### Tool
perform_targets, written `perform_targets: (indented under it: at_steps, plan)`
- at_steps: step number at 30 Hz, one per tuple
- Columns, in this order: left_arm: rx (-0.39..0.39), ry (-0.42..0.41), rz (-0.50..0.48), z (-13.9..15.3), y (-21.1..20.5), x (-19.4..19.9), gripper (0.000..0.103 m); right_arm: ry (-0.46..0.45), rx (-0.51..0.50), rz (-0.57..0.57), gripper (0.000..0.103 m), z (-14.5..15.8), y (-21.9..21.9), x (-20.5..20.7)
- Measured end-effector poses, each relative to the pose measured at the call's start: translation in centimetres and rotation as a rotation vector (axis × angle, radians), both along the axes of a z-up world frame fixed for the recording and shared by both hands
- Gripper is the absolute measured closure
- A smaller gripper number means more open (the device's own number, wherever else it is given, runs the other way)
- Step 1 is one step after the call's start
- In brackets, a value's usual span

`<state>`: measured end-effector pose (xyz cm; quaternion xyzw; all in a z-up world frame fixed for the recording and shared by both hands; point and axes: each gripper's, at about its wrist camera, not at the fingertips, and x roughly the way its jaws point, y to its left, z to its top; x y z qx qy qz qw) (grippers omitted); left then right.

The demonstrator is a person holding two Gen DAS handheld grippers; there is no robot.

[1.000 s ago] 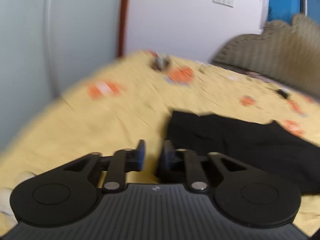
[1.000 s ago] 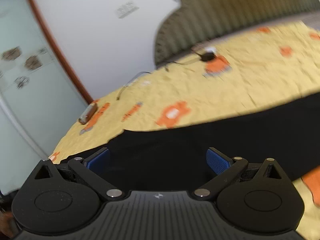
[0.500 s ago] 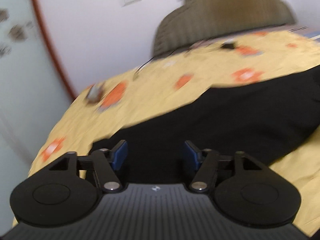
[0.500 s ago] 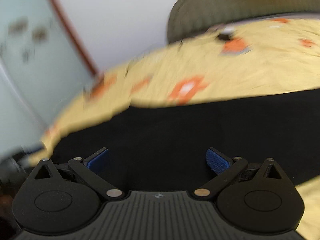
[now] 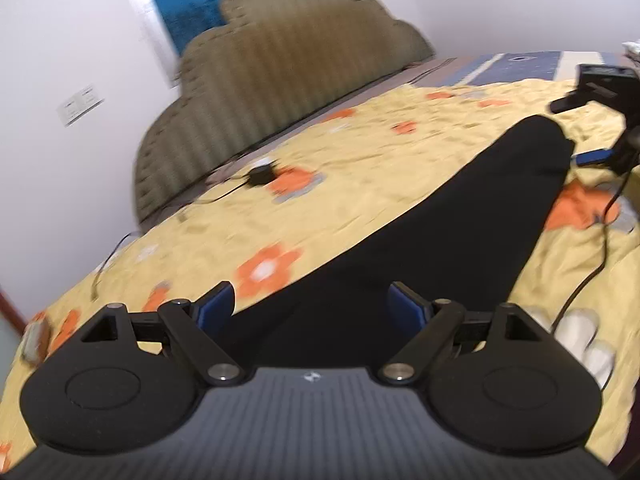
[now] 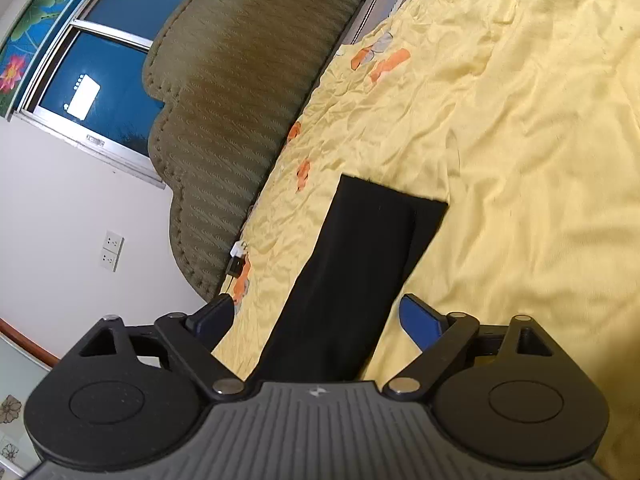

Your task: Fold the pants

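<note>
Black pants (image 6: 352, 276) are laid flat as a long strip on the yellow floral bedsheet (image 6: 540, 160); the near end is hidden beneath both gripper bodies. The left gripper (image 5: 308, 308) is seen spread, having just been widening, with nothing pinched. The right gripper (image 6: 316, 316) is parted, lately narrowing, pads clear of cloth. The left view is blurred. Open sheet is left beside the square hem; the headboard (image 6: 240, 92) bounds one side.

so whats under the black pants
The black pants lie flat on the yellow flowered bedsheet, which shows all around them. Whatever sits directly beneath the fabric is covered.
</note>
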<state>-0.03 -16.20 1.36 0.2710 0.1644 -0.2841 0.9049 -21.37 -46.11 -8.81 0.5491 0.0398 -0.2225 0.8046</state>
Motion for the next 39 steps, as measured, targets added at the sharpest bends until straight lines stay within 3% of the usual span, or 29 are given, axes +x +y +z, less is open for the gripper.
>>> perform_targets:
  at_steps: [5,10,13,20,23,24,25,27,31,32,36,38,39]
  plan:
    - [0.012,0.058,-0.067,-0.7,-4.5,1.3,0.019,-0.034,0.004,-0.042,0.017,-0.6,-0.5,0.4]
    - [0.022,0.107,-0.105,-1.2,-8.4,2.8,0.019,-0.101,0.055,-0.164,0.017,-0.5,-1.6,-0.1]
    - [0.024,0.13,-0.119,-1.3,-10.3,3.6,0.019,-0.049,0.058,-0.145,0.017,0.1,-1.3,-0.1]
    - [0.054,0.172,-0.172,-2.2,-14.9,4.8,0.019,0.072,0.162,-0.246,0.016,0.7,-1.3,-1.5]
    - [0.051,0.178,-0.183,-2.5,-16.6,5.1,0.019,0.121,0.115,-0.193,0.013,0.9,-2.7,0.4]
    - [0.049,0.18,-0.183,-2.7,-17.1,5.3,0.019,0.128,0.108,-0.181,0.007,1.0,-2.9,1.0]
    - [0.049,0.183,-0.182,-2.8,-17.4,5.4,0.019,0.123,0.097,-0.162,0.0,1.1,-3.1,1.4]
    - [0.054,0.184,-0.181,-3.2,-18.1,5.8,0.019,0.097,0.09,-0.111,0.0,1.1,-3.7,2.0]
    - [0.077,0.176,-0.178,-3.9,-18.5,6.1,0.019,-0.113,0.069,0.006,0.001,0.6,-3.3,1.7]
    - [0.079,0.173,-0.177,-4.1,-18.4,6.1,0.019,-0.12,0.044,0.024,0.001,0.6,-3.2,1.9]
    - [0.087,0.173,-0.18,-4.3,-18.0,5.8,0.019,-0.046,0.018,-0.009,0.006,0.1,-4.2,2.9]
    - [0.091,0.167,-0.176,-4.4,-17.9,5.8,0.019,0.041,-0.015,-0.012,0.016,0.7,-4.1,3.9]
    - [0.088,0.168,-0.173,-4.4,-17.8,5.8,0.019,0.089,-0.039,-0.007,0.038,0.8,-3.9,4.5]
